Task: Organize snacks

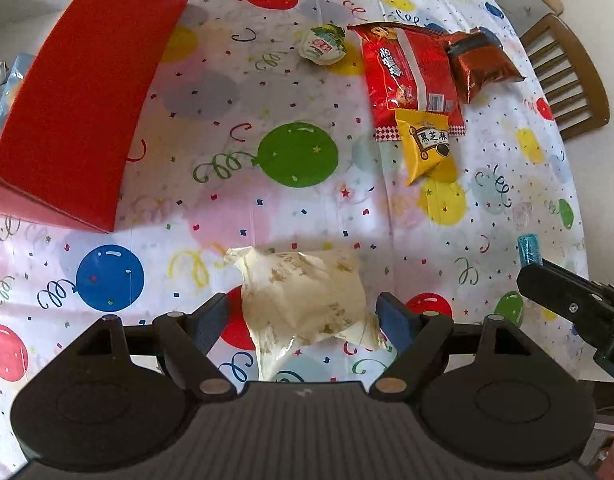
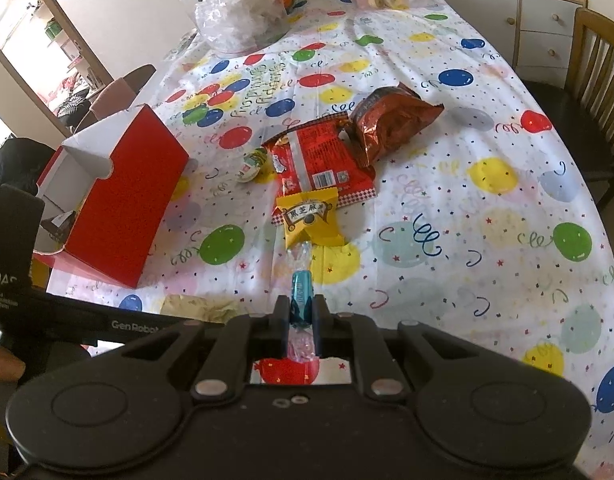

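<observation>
The red box [image 2: 123, 196] stands open-topped by the table's left edge (its inside mostly hidden). The left gripper [image 1: 307, 316] is spread wide around a cream packet [image 1: 303, 300], fingers apart from it. The right gripper [image 2: 301, 312] pinches a teal candy [image 2: 301, 292], long axis pointing away toward the yellow packet [image 2: 309, 216].

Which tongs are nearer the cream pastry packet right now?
Left. The left tongs straddle the cream pastry packet, open; the right tongs sit off to its right, shut on a blue candy.
</observation>
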`<state>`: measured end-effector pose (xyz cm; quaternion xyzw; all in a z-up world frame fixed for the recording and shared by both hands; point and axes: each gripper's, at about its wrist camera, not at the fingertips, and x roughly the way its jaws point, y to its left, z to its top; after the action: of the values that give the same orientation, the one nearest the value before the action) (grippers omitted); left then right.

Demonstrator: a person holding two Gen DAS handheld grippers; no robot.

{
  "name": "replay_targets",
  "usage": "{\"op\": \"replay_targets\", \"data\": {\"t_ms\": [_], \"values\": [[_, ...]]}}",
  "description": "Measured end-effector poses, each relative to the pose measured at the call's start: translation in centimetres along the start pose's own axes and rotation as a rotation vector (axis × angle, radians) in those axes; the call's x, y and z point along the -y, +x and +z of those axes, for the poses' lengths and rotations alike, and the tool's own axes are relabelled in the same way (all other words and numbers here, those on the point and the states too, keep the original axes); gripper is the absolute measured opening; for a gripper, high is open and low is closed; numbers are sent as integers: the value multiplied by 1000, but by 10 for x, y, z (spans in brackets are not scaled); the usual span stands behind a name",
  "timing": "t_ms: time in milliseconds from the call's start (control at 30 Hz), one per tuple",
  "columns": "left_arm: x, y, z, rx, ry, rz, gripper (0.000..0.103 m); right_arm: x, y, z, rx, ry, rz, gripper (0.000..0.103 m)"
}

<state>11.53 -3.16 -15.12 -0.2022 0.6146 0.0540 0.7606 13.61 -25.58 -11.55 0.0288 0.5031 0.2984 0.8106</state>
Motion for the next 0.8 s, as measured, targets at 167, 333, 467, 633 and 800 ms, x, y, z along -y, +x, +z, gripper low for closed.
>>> {"op": "replay_targets", "data": {"t_ms": [167,333,467,633,800], "values": [[2,-1,0,13,7,8,60,-3,1,0,-1,-4,1,9],[-3,-5,-2,23,4,-13,55,-5,2,1,0,-7,1,9],[-8,-13,-3,41,7,-36,55,-12,2,3,6,-17,2,9],[-8,-38,-6,107,57,-57,55,-21,-2,8,21,-35,6,9],[-10,-68,-6,183,89,-74,55,-36,-7,16,45,-69,17,9]]}}
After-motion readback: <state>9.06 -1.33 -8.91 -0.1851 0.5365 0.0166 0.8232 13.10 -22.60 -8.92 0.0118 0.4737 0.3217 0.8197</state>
